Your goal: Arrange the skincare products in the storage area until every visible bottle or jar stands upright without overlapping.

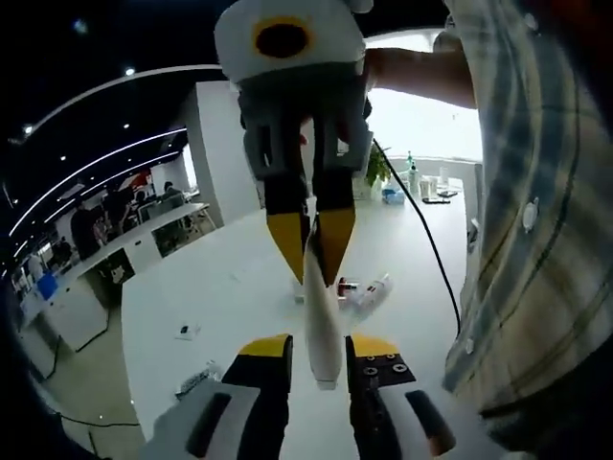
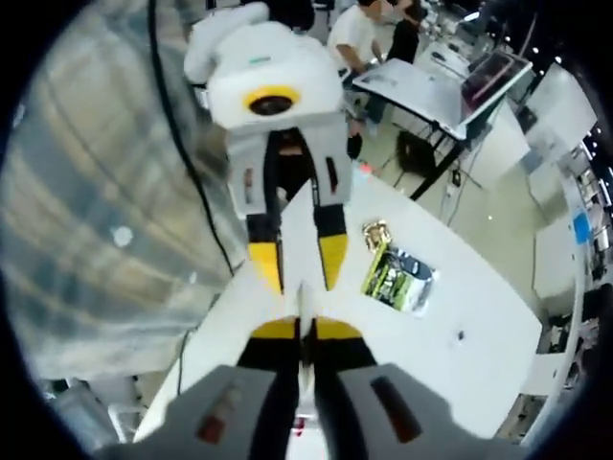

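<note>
Left gripper (image 1: 321, 353) and right gripper (image 2: 305, 331) face each other tip to tip. Right gripper's yellow-tipped fingers (image 1: 287, 240) are pinched on one end of a white tube (image 1: 321, 316); left gripper's fingers (image 1: 266, 347) stand apart on either side of the other end, not closed on it. A forearm (image 1: 421, 75) and plaid sleeve (image 1: 546, 220) show behind.
</note>
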`<state>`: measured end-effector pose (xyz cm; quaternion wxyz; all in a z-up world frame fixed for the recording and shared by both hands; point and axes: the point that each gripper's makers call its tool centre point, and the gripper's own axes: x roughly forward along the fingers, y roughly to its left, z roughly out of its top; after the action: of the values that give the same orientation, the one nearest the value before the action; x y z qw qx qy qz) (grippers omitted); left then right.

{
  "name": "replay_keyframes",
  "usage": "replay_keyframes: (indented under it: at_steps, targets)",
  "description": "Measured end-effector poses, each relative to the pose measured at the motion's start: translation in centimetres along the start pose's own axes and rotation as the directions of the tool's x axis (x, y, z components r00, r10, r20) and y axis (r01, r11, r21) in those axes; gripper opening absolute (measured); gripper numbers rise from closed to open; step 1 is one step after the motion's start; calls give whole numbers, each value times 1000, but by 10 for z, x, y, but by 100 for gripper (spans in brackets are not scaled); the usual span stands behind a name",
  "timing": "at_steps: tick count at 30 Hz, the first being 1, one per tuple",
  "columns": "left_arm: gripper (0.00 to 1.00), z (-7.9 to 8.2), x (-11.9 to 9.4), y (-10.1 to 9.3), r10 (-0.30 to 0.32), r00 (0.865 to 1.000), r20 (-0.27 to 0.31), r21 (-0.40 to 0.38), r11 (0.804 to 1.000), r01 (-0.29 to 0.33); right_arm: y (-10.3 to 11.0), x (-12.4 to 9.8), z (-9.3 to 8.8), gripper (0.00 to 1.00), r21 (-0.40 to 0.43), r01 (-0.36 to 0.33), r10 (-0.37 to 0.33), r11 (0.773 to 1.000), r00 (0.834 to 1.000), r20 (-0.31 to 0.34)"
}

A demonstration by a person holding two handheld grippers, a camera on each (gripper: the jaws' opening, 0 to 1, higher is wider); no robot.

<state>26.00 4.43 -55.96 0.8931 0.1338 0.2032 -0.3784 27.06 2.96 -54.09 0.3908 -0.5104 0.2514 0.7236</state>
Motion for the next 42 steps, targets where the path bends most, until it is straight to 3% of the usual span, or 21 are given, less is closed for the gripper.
replay_keyframes:
  at_steps: [10, 24, 29, 36, 42]
  targets:
    - [22, -17, -12, -1, 22, 999, -36, -83, 996, -25, -10, 22, -26, 1, 14, -46, 47, 999, 998, -53]
    - [21, -24, -22, -1, 43, 998, -50, -97, 994, -48, -39, 24, -50, 1, 24, -49, 51, 999, 994, -98]
    - [21, -29, -28, -1, 52, 997, -50, -114, 992, -57, -57, 22, -66, 1, 54, -37, 44, 998, 990, -134]
    - [21, -39, -31, 0, 52, 995, -85, -136, 989, -63, -77, 17, -73, 0, 75, -21, 31, 997, 990, -139]
    - [23, -41, -34, 3, 49, 996, -76, -170, 984, -62, -98, 15, -85, 0, 84, -1, 15, 996, 986, -167]
